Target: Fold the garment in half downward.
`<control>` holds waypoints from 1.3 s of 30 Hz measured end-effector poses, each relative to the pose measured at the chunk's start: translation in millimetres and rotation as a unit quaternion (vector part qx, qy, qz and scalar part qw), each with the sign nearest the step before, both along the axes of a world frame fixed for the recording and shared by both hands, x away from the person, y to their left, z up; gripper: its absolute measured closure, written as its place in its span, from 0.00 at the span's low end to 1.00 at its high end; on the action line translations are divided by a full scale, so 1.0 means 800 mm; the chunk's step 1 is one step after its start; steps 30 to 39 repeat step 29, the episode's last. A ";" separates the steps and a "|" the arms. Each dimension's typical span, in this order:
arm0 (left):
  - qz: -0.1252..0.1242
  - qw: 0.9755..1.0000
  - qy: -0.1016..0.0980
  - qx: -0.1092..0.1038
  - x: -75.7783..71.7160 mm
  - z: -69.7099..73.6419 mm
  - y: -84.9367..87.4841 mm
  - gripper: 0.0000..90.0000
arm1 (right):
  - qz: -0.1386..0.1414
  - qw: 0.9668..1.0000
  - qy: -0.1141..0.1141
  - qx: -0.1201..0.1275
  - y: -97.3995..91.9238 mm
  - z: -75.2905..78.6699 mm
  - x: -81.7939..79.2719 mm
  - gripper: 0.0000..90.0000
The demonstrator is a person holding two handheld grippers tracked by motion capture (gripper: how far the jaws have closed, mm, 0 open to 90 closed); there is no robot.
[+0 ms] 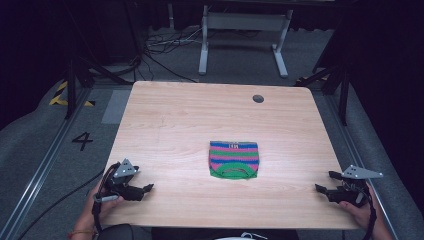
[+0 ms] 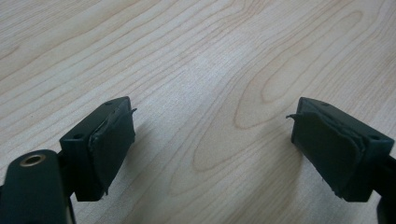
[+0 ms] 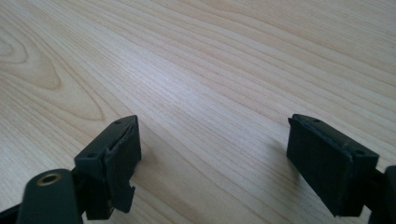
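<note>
The table [image 1: 170,120] is pale wood with rounded corners, and a small dark round hole [image 1: 258,98] sits near its far right edge. A folded striped cloth [image 1: 234,159], banded in pink, blue and green with a green trim along its near edge, lies flat a little right of the table's middle, toward the person. The left hand-held gripper [image 1: 142,190] sits low at the near left corner, well apart from the cloth, its jaws spread wide with bare wood between them. The right hand-held gripper [image 1: 325,189] is at the near right edge, also well apart from the cloth, jaws likewise wide apart and gripping nothing.
</note>
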State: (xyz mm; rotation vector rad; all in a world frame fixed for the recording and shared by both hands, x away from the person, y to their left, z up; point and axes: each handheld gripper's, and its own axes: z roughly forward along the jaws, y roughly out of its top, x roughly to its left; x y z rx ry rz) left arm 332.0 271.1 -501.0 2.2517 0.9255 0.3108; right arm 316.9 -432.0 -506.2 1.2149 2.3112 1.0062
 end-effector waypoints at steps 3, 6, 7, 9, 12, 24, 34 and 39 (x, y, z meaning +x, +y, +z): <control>0.001 1.000 -0.001 0.006 0.001 0.000 0.000 0.14 | 0.000 1.000 0.000 0.000 0.000 0.000 0.000 0.20; 0.003 1.000 0.002 0.003 0.002 0.000 -0.001 0.13 | 0.000 1.000 0.000 0.000 0.000 0.000 0.000 0.20; 0.004 1.000 0.003 0.003 0.002 0.000 -0.002 0.13 | -0.001 1.000 0.000 0.000 0.000 0.000 0.000 0.19; 0.008 1.000 0.004 0.005 0.003 -0.001 -0.003 0.11 | -0.006 1.000 0.000 -0.001 0.000 0.000 0.000 0.18; 0.020 1.000 0.008 0.013 0.007 -0.001 -0.005 0.04 | -0.005 1.000 0.001 -0.001 0.000 0.000 0.000 0.18; 0.026 0.999 0.012 0.014 0.008 -0.002 -0.005 0.00 | -0.010 1.000 0.002 -0.001 0.000 0.000 0.001 0.18; 0.030 0.999 0.014 0.015 0.009 -0.001 -0.006 0.00 | -0.010 1.000 0.002 -0.001 0.000 0.000 0.001 0.18; 0.030 0.999 0.014 0.015 0.009 -0.001 -0.006 0.00 | -0.010 1.000 0.002 -0.001 0.000 0.000 0.001 0.18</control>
